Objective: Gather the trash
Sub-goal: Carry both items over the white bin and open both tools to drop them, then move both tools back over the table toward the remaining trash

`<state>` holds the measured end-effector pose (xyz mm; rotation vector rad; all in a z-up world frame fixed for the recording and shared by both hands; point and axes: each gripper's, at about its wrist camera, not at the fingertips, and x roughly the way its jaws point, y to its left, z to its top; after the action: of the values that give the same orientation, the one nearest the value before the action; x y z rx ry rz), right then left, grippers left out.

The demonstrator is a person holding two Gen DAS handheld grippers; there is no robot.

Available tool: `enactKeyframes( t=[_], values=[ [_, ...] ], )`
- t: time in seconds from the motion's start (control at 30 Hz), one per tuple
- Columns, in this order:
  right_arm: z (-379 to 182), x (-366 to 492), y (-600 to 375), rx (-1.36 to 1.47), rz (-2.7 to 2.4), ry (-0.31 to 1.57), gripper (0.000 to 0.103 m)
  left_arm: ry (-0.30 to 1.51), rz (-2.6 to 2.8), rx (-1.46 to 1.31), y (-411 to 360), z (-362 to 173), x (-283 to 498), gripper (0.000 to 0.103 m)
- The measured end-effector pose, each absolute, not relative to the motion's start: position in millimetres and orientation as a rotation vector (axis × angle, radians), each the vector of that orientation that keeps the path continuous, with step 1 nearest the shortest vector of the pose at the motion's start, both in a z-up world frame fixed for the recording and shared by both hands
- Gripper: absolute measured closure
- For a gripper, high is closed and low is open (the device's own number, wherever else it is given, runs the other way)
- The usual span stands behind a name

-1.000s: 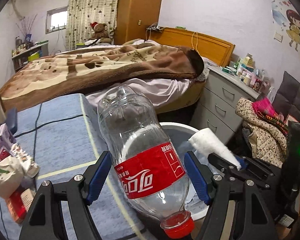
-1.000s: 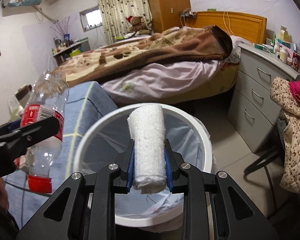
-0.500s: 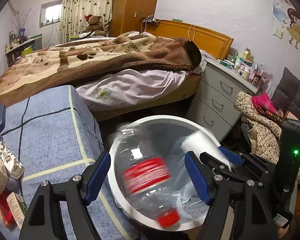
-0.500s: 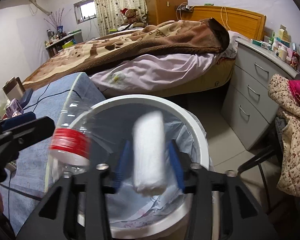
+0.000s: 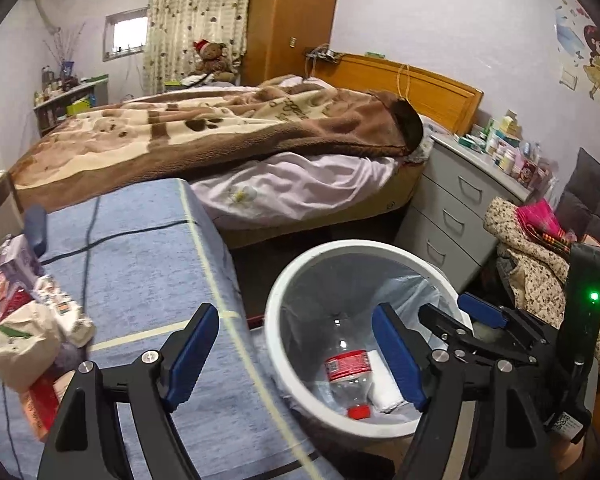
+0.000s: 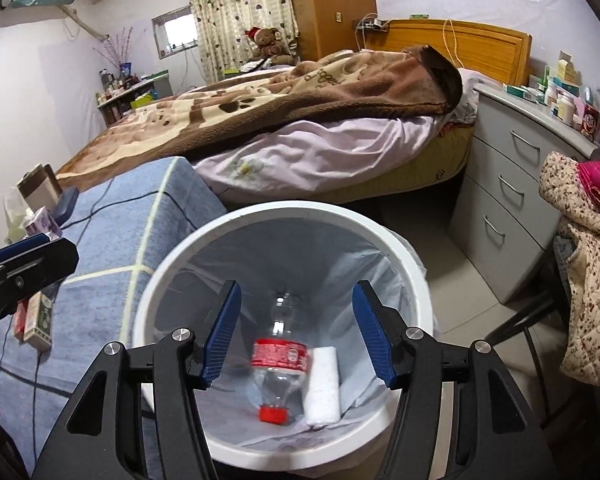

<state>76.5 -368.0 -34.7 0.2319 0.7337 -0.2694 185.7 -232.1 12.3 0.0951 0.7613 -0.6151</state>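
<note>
A clear plastic bottle with a red label lies at the bottom of the white bin, red cap toward six o'clock and base toward twelve, so its long axis runs straight away from me. Its upper body is hard to make out against the pale bin liner. A white roll of paper lies just beside it at three o'clock, parallel to it. In the left wrist view my own right-hand blue pad hides part of the roll.

My right gripper hangs over the bin, jaws apart and empty. My left gripper is wide and empty too, straddling the bin's rim and the blue cloth-covered table. At nine o'clock on that table sits a blurred heap of wrappers and cartons, cut off by the frame edge.
</note>
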Motion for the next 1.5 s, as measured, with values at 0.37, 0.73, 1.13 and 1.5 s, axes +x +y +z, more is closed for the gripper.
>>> enactKeyframes(
  t=[0.37,0.73,1.13,1.5],
  values=[
    [-21,84,-321,0.21,-0.151,0.682,0.036,0.691,-0.511,0.074,-160,29,175,0.024],
    [-25,105,-261,0.175,0.0,0.702,0.035,0.671,-0.374,-0.001,-70,30,178,0.022],
    [-41,129,-197,0.122,0.163,0.771,0.035,0.705,-0.234,-0.06,9,17,203,0.022],
    [-59,148,-151,0.068,0.283,0.858,0.035,0.753,-0.228,-0.081,36,3,241,0.022]
  ],
)
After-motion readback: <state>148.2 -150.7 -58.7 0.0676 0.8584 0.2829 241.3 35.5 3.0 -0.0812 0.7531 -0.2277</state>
